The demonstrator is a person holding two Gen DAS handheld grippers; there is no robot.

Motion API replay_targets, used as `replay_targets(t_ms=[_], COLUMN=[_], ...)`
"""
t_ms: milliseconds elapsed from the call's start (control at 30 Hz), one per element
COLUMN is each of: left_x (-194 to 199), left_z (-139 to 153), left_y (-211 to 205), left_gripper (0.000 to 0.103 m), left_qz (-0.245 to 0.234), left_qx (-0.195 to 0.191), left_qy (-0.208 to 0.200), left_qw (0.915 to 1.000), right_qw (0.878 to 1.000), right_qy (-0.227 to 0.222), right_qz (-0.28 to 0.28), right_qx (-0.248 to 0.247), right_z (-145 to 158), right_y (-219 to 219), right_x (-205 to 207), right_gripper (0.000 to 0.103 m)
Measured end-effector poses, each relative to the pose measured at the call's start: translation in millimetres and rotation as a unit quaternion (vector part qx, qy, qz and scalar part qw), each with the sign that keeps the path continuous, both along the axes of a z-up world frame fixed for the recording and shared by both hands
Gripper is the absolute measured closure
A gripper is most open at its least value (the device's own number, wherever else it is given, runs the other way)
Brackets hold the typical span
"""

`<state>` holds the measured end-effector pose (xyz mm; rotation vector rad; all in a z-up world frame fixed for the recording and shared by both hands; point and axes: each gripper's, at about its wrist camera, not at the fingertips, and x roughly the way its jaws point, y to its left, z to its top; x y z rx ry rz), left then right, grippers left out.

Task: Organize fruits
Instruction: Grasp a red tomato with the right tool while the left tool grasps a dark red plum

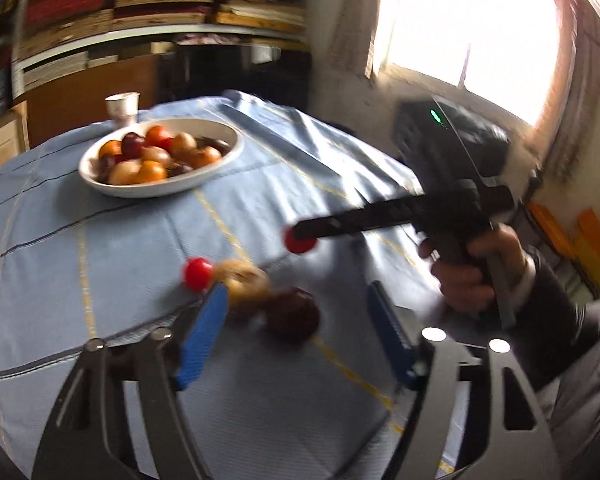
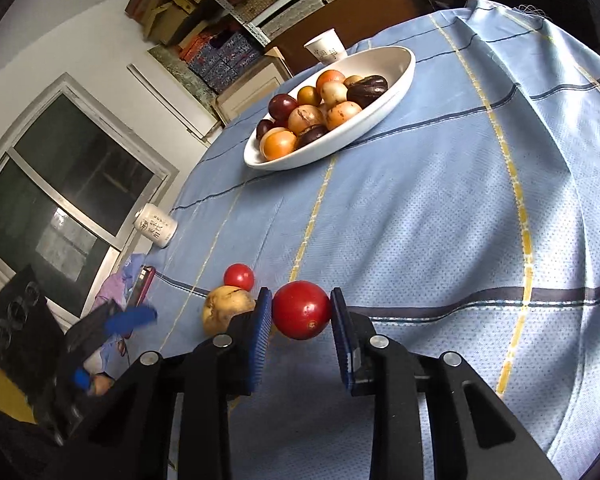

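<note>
Red fruit (image 2: 302, 310) — gripped, right gripper (image 2: 300, 312)

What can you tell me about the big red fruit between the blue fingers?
The red fruit is round, smooth and shiny, like a tomato or plum, with a tiny pale spot low on its skin. The right hand-held gripper holds it between two blue ribbed pads, one on each side. It seems lifted just above the blue tablecloth. In the left wrist view it shows at the gripper's tip. Nothing else touches it.
</note>
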<state>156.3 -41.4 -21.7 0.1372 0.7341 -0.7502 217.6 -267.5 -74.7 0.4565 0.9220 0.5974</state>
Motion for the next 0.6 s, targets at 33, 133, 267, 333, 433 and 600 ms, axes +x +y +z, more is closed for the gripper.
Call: replay_targets(t_ms=[33, 133, 267, 333, 433, 600], left_x=[-0.9, 3.1, 18.4, 20.6, 24.5, 29.7], left_z=[-0.7, -6.0, -24.2, -25.0, -28.4, -32.2], left_y=[-3.0, -7.9, -13.4, -10.1, -11.6, -19.9], left_gripper=[0.04, 0.048, 0.063, 0.064, 0.064, 0.063], left_qz=[-0.005, -0.005, 0.023, 0.03, 0.039, 0.046], left_qx=[0.0, 0.0, 0.023, 0.018, 0.028, 0.04], left_qy=[0.004, 0.028, 0.086, 0.09, 0.099, 0.107], left_qw=[1.0, 0.9996, 0.9958, 0.9953, 0.9939, 0.9923], right_qw=[1.0, 1.0, 1.0, 1.0, 1.0, 1.0], right_qy=[0.001, -0.003, -0.006, -0.004, -0.006, -0.008], right_qz=[0.003, 0.009, 0.006, 0.006, 0.007, 0.01], right_qx=[-0.002, -0.011, -0.017, -0.013, -0.013, -0.011], right_z=[0.0, -2.0, -1.9, -1.9, -1.1, 0.3], right_y=[0.9, 6.1, 6.7, 6.7, 7.5, 8.2], right_x=[0.3, -3.0, -3.6, -3.3, -4.6, -6.5], right_gripper=[0.073, 0.073, 0.072, 0.072, 0.072, 0.072])
